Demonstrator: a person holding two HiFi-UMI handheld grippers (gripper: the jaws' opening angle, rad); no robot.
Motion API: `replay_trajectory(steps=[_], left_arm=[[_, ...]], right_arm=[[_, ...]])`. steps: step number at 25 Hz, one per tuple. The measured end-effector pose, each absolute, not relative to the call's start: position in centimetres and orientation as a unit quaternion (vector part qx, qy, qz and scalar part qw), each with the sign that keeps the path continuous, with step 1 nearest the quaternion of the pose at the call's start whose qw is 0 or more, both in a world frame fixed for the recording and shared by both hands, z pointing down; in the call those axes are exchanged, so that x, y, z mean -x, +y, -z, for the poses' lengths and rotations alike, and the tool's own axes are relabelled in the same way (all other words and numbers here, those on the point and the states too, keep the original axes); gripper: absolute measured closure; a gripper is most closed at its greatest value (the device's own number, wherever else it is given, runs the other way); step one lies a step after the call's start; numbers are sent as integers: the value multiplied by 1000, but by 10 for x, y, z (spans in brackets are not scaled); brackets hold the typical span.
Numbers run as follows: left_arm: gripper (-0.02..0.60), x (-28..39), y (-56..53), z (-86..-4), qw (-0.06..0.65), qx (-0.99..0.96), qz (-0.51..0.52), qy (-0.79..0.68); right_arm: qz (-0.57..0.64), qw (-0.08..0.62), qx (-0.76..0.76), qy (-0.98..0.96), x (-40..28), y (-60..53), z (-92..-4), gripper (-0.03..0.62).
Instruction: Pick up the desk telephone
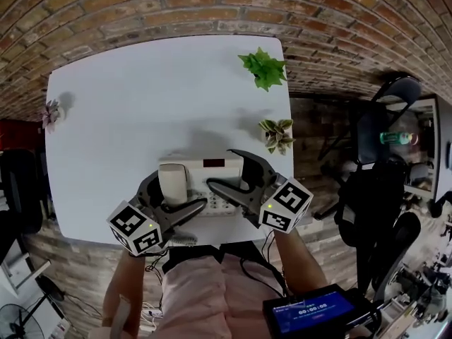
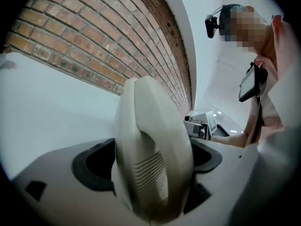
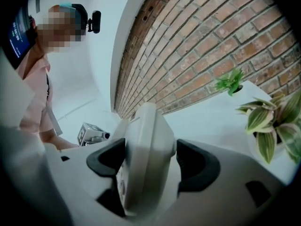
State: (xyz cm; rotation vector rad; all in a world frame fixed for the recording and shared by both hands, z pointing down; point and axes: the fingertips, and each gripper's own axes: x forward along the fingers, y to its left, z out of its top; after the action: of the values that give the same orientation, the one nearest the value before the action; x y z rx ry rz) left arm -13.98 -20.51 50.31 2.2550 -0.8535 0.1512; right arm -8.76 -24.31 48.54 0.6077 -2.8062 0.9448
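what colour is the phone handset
Cream white; the handset on the telephone shows best in the left gripper view.

Smooth plastic desk telephone (image 1: 201,177), matt table (image 1: 141,104), rough brick wall (image 1: 212,6).

Pink shirt (image 1: 205,288); L tongs (image 1: 176,193), R tongs (image 1: 220,168) grey, blk pads (image 3: 200,166), b/w marker cubes (image 1: 138,228).

Beyond the left gripper (image 1: 176,193) and the right gripper (image 1: 222,169) we see a white desk (image 1: 127,119) reaching to a red-brown brick wall (image 1: 212,6). Well to the right of the right gripper we make out black office chairs (image 1: 385,147) in a dim, cluttered corner. Far to the left of the left gripper, below the desk's edge, stands what looks like a floor fan (image 1: 13,321). Soft, even light lies on the desk.
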Motion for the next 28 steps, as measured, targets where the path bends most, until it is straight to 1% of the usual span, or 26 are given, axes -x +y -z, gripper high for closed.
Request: replay_trajectory(steps=[6,9,12,16,17,19,25,28], left_arm=[[118,139,-204,-498,345,-877,-33,-333],[121,140,-203,-497,340,-875,-26,-345],[121,140,-201,-498,344,-872,-22,-348],[121,139,-198,-500,352,-869,-15,-349],[120,139,-198,-501,356,-867,-13,-350],[121,140,-199,-502,361,-863,-12,-353],[126,138,-198,-495,350,-862,-35,-365],[126,137,-200,-481,355,-858,-22,-371]], right_arm=[[-303,65,-192,-931,86,-240,-482,241],[-308,91,-199,-926,88,-239,-482,233],[-348,124,-210,-905,85,-232,-493,228],[-400,136,-192,-886,85,-217,-510,227],[-397,135,-191,-888,86,-215,-510,236],[-382,135,-197,-893,87,-215,-508,272],[-376,144,-195,-894,86,-213,-499,281],[-374,134,-191,-897,84,-215,-486,283]])
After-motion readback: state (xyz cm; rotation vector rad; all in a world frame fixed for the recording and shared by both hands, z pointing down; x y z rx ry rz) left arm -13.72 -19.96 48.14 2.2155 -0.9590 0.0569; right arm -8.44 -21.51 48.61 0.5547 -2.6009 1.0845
